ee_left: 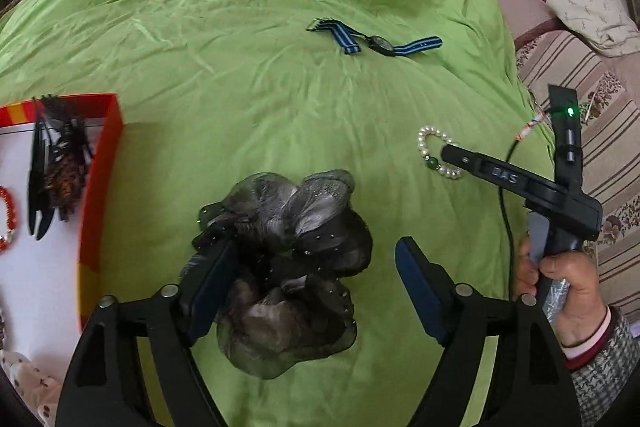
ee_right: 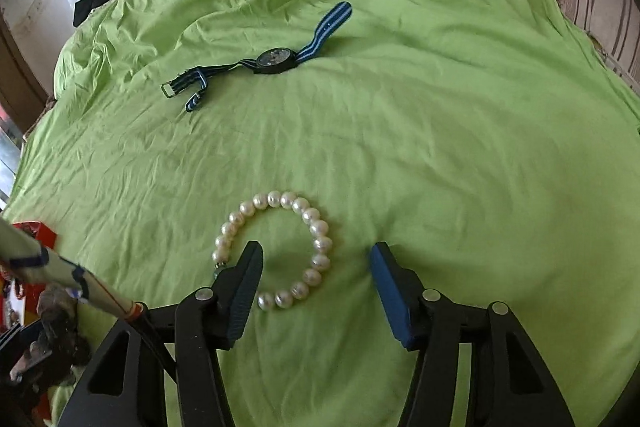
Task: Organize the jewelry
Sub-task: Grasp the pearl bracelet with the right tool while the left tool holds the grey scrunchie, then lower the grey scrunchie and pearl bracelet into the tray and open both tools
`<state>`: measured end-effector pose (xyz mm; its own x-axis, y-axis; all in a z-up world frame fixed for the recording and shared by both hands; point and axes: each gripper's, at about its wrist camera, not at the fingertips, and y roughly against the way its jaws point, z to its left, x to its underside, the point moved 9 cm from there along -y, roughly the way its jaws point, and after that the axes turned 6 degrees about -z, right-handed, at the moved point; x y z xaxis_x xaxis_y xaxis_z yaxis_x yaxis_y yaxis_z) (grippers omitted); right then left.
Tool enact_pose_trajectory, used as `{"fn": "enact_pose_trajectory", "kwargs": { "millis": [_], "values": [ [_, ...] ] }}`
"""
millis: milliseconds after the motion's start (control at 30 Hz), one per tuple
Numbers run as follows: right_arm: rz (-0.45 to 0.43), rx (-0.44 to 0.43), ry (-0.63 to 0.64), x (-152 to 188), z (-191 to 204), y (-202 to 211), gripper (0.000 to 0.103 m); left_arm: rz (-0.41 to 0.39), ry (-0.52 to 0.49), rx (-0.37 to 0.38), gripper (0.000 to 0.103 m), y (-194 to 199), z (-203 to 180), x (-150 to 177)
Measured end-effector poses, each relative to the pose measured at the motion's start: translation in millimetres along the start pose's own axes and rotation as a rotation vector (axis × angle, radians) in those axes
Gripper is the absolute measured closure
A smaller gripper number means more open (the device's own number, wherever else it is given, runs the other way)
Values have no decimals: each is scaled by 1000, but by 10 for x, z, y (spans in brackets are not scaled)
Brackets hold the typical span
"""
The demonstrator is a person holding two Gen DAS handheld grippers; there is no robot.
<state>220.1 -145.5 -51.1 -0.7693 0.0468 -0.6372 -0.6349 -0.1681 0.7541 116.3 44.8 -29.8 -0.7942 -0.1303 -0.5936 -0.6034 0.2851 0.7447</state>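
Both grippers were mid-pickup. The right gripper (ee_right: 316, 267), jaws wide apart, straddled one side of the pearl bracelet (ee_right: 276, 247) on the green sheet (ee_right: 440, 147); next it needed to squeeze. The left gripper (ee_left: 312, 275), also spread, bracketed a grey organza hair scrunchie (ee_left: 288, 259) right of the red box (ee_left: 104, 163). Box contents were mostly cut off.

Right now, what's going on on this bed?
A person is sorting jewelry on a green sheet. The open left tongs straddle a dark gauzy hair scrunchie; the open right tongs sit over a pearl bracelet, one finger inside its loop. A striped-band watch lies farther off. A red-rimmed box already holds some pieces.
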Motion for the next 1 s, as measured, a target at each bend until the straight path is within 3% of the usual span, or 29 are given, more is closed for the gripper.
{"fn": "enact_pose_trajectory", "kwargs": {
  "millis": [33, 67, 100, 133, 167, 267, 600, 767, 1000],
  "values": [
    [1, 3, 14, 6, 24, -1, 63, 0, -4, -5, 24, -6, -15, 10],
    [5, 3, 27, 15, 40, 8, 80, 2, -9, -13, 34, -13, -32, 23],
    [15, -6, 40, 40, 57, 24, 93, 13, -16, -19, 69, -25, -52, 40],
    [18, -10, 40, 54, 58, 47, 92, 49, -21, -10, 90, -63, -84, 82],
    [13, -9, 30, 60, 46, 102, 92, 94, -8, -2, 93, -102, -100, 144],
    [-21, -7, 16, 25, 46, 303, 93, 67, -46, -46, 93, -12, -163, 161],
    [-149, -44, 82, -71, 374, 1329, 93, -52, 22, 71, 93, 1054, -298, 70],
    [-172, -69, 134, -11, 666, 1659, 93, -123, 101, 66, 93, 1667, 105, 62],
    [-174, -126, 227, 96, 1269, 1895, 93, -170, 214, -60, 93, 2174, 1091, 79]
  ]
}}
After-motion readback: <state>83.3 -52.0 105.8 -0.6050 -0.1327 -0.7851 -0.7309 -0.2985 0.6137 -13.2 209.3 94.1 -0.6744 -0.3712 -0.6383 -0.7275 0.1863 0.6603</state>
